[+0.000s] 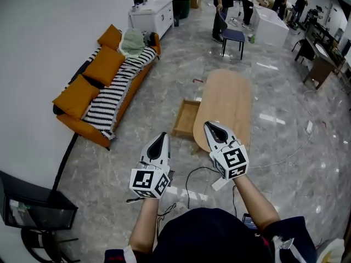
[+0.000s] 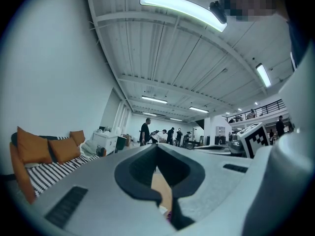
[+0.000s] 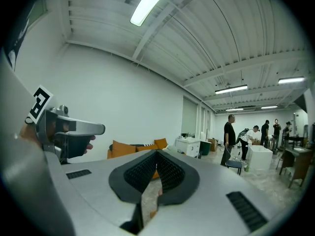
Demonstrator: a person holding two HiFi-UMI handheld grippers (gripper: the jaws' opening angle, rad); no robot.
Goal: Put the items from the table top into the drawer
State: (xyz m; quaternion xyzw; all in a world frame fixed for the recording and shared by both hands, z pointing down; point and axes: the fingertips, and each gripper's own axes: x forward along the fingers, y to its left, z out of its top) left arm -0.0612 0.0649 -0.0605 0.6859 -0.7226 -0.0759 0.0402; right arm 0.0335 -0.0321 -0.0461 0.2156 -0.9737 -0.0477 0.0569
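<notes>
Where the drawer [image 1: 185, 118] sticks out from the left long side of the oval wooden table [image 1: 226, 100], it stands open and its inside shows plain light wood; nothing in it can be made out from the head view. Table top shows as bare light wood too. Table and drawer sit on the glossy grey floor [image 1: 296, 147], right of an orange sofa [image 1: 82, 95] with a striped blanket [image 1: 118, 95].

Left gripper [image 1: 163, 134] held level, pointing forward, tip just short of the drawer's near corner in the head view, not touching it. Its jaws are together, tips meeting, nothing clamped; the left gripper view shows only a sliver of wood and floor through the gap below the tips. Right gripper [image 1: 208, 124] also level and pointing forward, tip over the table's near end in the head view; whether it touches can't be told. Its jaws are closed tip to tip with nothing between them. Grippers side by side, apart from each other, marker cubes [image 1: 149, 182] toward the person. Both forearms [image 1: 252, 199] reach forward from the body, bare below dark sleeves.

Far back: blue chair [image 1: 233, 35], white cabinet [image 1: 153, 15], several people [image 1: 222, 4] standing. Black cable [image 1: 192, 185] on the floor under the grippers.
</notes>
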